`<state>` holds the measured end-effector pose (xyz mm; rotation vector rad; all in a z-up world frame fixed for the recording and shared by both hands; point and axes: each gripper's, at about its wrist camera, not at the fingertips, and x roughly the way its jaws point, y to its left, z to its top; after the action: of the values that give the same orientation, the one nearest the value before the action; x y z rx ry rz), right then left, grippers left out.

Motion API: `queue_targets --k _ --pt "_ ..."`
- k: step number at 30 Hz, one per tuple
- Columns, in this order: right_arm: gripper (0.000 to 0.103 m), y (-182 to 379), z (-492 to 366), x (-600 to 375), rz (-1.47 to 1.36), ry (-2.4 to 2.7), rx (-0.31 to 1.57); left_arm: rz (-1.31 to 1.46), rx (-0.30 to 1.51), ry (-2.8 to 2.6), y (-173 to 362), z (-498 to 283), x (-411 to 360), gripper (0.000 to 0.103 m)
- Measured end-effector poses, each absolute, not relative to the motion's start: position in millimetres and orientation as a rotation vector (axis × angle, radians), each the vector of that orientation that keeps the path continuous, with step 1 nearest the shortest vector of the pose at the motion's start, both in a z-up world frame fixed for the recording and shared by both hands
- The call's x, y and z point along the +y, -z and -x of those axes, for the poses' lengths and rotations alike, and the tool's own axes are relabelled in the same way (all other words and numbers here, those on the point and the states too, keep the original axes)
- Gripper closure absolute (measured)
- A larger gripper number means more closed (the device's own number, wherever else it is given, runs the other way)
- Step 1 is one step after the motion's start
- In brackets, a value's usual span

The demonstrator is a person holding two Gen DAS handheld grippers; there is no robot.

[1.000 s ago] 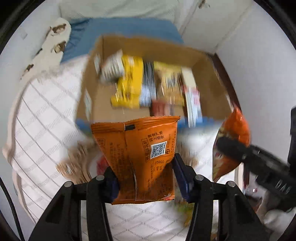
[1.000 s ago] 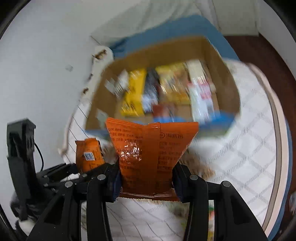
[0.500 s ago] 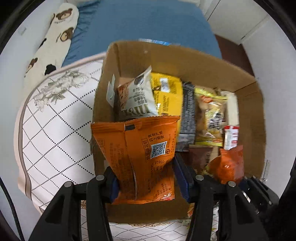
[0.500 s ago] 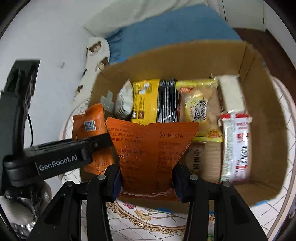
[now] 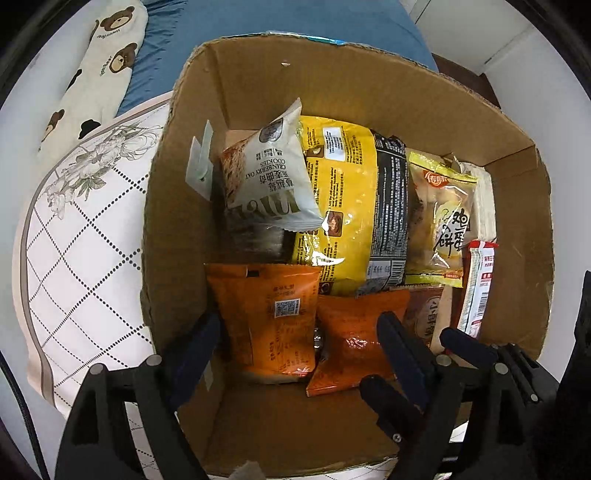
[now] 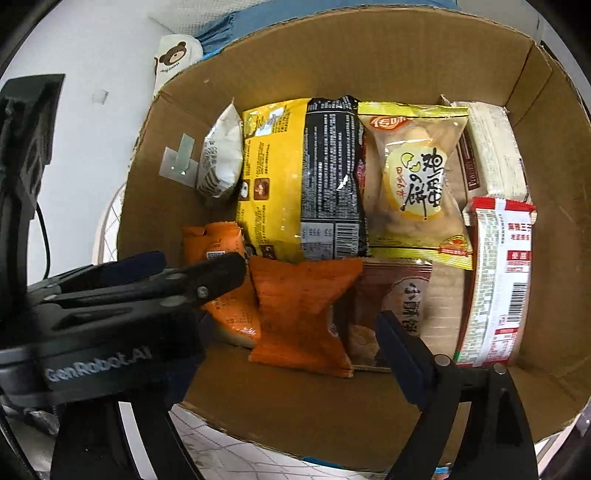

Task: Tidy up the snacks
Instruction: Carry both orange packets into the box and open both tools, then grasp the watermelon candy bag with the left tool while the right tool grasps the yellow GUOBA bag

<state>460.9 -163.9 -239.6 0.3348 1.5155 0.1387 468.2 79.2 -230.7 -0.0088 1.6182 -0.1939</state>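
The left gripper (image 5: 295, 343) was seen w/ fingers spread wide, jaws having just opened; the left orange packet (image 5: 269, 317), QR code on its back, lay loose between them on the box floor, no pad pressing it. The right gripper (image 6: 295, 332) was likewise wide, jaws just opened, w/ the right orange packet (image 6: 303, 314) dropped between them, touching nothing of the pads. Both packets lay side by side in the cardboard box (image 5: 369, 92), near edge, in front of the other snacks.

Writing read: "CRANBERRY OAT COOKIES" on the white cookie bag (image 5: 273, 181); "GenRobot.AI" on the left gripper's body, seen only in the right view. Chinese text was printed on the egg-biscuit bag (image 6: 413, 177), the red-white packet (image 6: 498, 280) w/ barcode, and the brown packet (image 6: 399, 302); a yellow bag (image 5: 340, 199) and a black-panel bag (image 6: 332, 177) carried small print too fine to read.

Vs. half a sec earlier: both orange packets had been clamped upright in narrow jaws above the box; now they were released and lying flat inside.

The left view alone showed the bear-print pillow (image 5: 99, 74) at length, the quilted cover (image 5: 81, 258) and blue sheet (image 5: 258, 18). The right view alone showed the beige box (image 6: 491, 147) clearly.
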Motion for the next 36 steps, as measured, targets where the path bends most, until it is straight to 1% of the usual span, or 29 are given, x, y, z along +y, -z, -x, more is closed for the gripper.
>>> queue_targets --k 11,17,25,30,36 --pt "0.012 225 -439 -211 -0.236 -0.015 1.46 0.053 1.497 0.187 208 -440 84 0.016" --pt "0.012 206 -427 -231 -0.204 0.038 1.4 0.05 1.404 0.182 191 -422 83 0.016" --pt "0.012 148 -392 -231 -0.093 0.068 1.244 0.009 1.189 0.167 142 -379 79 0.016" --pt "0.012 115 -366 -227 -0.076 0.057 1.155 -0.025 1.077 0.165 111 -352 75 0.016" --pt "0.012 77 -334 -225 -0.086 0.041 1.069 -0.04 1.007 0.185 83 -320 72 0.016"
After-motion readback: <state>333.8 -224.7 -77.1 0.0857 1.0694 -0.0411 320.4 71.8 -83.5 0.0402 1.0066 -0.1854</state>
